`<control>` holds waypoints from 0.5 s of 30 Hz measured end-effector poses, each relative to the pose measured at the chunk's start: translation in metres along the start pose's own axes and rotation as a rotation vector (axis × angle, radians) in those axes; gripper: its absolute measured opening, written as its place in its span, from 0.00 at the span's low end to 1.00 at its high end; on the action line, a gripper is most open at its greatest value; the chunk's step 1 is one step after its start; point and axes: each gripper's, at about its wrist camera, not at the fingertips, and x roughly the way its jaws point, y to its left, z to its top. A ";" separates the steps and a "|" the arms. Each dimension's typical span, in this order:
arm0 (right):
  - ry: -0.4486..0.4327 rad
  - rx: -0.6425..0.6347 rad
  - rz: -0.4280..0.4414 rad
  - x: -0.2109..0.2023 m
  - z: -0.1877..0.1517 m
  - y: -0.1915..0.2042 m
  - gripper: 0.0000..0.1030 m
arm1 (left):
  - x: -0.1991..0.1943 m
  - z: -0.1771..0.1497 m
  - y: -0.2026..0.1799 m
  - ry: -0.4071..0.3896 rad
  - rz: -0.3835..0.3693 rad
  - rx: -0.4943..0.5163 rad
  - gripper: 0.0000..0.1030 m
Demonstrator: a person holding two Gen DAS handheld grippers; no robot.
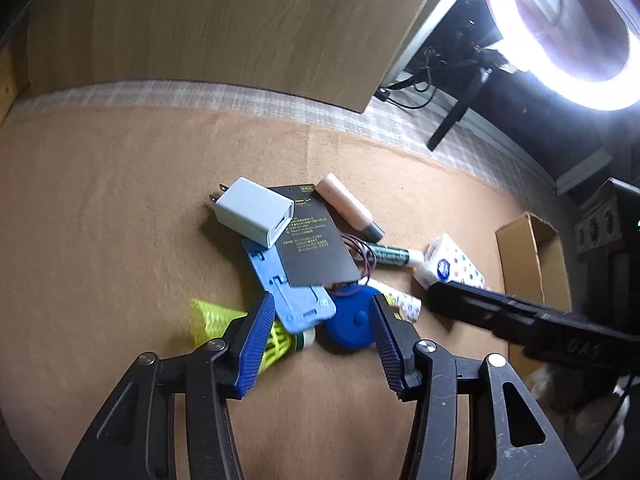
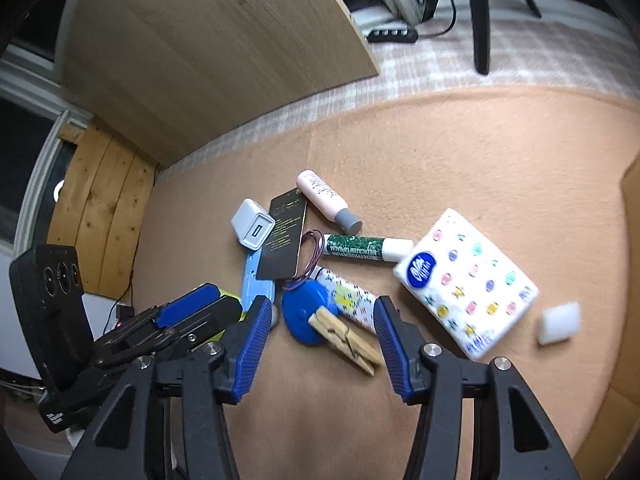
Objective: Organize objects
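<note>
We count one of each thing in a loose heap near the middle of the tan felt-covered table (image 2: pixel 460 152): one white cube-shaped USB charger (image 1: pixel 256 211) lying on one black card with gold print (image 1: pixel 316 240), one flat light-blue plastic holder (image 1: pixel 298 304) under that card, one pale pink bottle with a grey cap (image 2: pixel 326 200), one green-labelled stick with a white cap (image 2: pixel 366 246), one loop of thin purple wire (image 2: pixel 312 254), one round blue plastic disc (image 2: pixel 306 312), one wooden clothespin (image 2: pixel 346 340) lying across that disc, one patterned white tube (image 2: pixel 352 300), one yellow-green shuttlecock (image 1: pixel 224 320), one white tissue pack with coloured dots (image 2: pixel 468 284) and one small white foam block (image 2: pixel 560 322) just beside it. Our left gripper (image 1: pixel 324 320) has its jaws spread, empty, over the light-blue holder and the disc; our right gripper (image 2: pixel 320 328) has its jaws spread around the clothespin without touching it.
</note>
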 end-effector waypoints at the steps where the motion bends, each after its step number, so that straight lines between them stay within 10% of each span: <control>1: 0.007 0.000 -0.002 0.005 0.002 0.000 0.48 | 0.004 0.003 0.000 0.005 -0.001 -0.006 0.51; 15: 0.036 -0.023 -0.039 0.037 0.013 -0.002 0.45 | 0.044 0.025 0.006 0.017 0.098 0.001 0.47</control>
